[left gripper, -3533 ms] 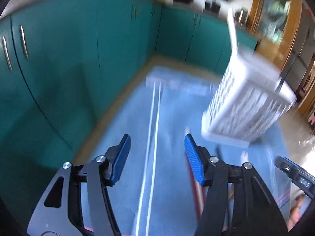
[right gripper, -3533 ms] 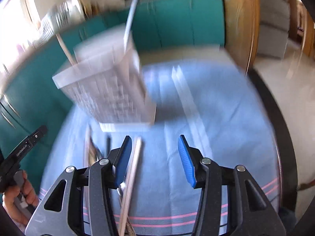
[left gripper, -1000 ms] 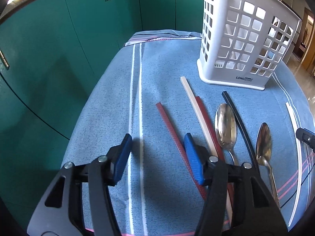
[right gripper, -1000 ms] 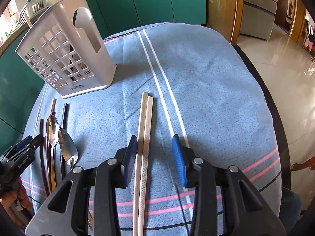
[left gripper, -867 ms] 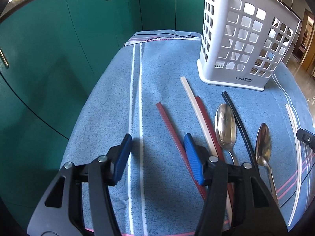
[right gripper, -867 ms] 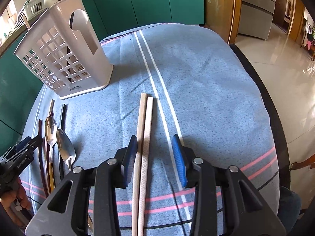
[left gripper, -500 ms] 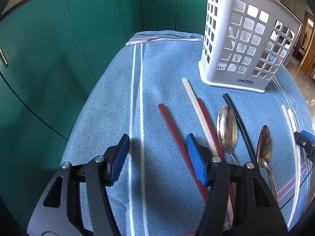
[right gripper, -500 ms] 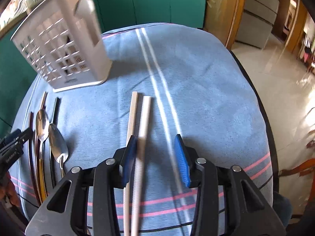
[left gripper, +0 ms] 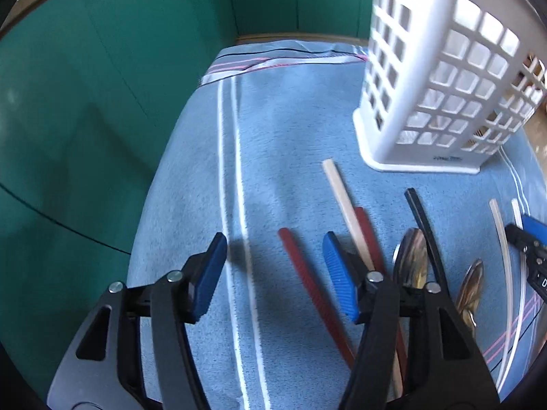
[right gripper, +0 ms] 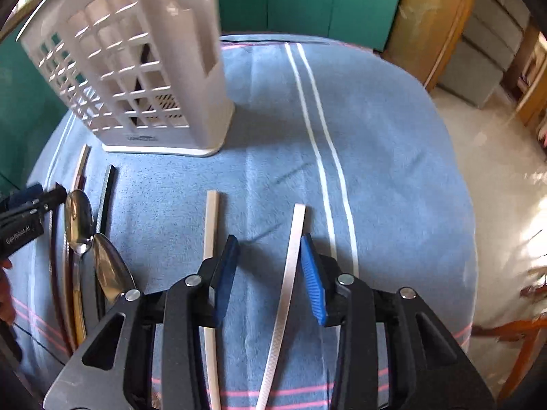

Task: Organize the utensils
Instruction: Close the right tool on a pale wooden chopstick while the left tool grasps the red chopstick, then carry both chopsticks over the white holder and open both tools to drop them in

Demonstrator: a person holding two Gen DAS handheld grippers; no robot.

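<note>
right wrist: right hand-held gripper [right gripper: 268,270] closing around a pale chopstick [right gripper: 290,266]

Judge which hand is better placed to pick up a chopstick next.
Right. The right gripper is closing with a pale chopstick between its jaws; the left gripper closes over bare cloth beside a red chopstick.

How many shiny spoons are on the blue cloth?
2. One spoon lies nearer the white basket; the other spoon lies beside it, closer to the camera. More may be hidden.
</note>
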